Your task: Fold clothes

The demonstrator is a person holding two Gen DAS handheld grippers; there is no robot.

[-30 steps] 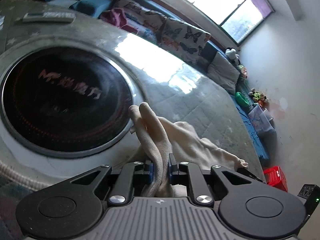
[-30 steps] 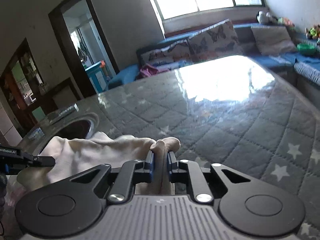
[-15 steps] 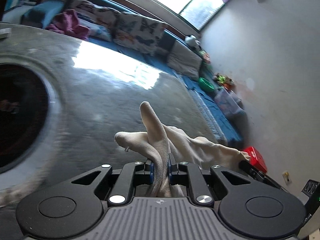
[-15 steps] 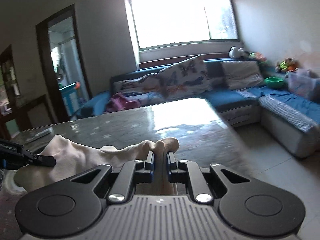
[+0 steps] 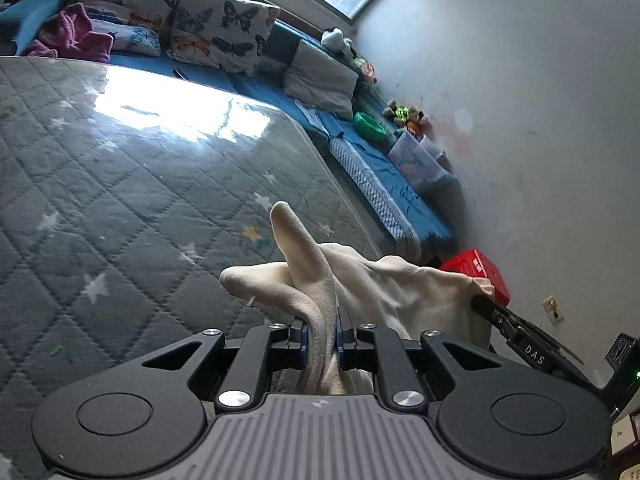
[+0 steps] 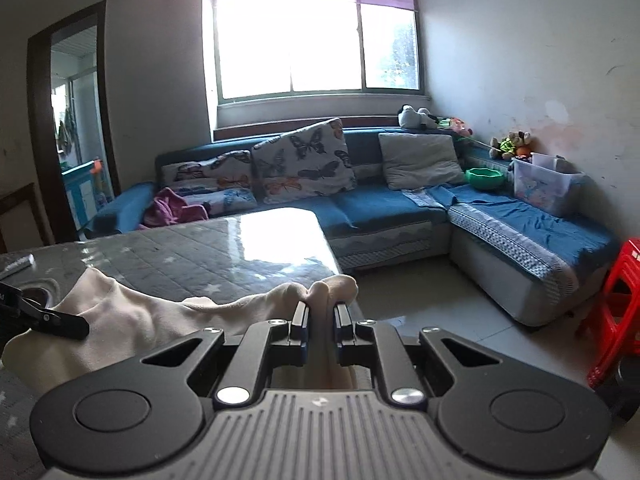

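Living room, quilted desk (image 5: 120, 184) by the sofa (image 6: 384, 208). Both hand-held grippers, left (image 5: 322, 326) and right (image 6: 320, 316), pinch the cream garment (image 5: 392, 288) above the desk. No fold made yet.

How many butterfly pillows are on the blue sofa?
2. One big butterfly pillow stands upright against the sofa back near the middle; a flatter butterfly pillow lies beside it toward the doorway, above the purple cloth. More could be hidden behind.
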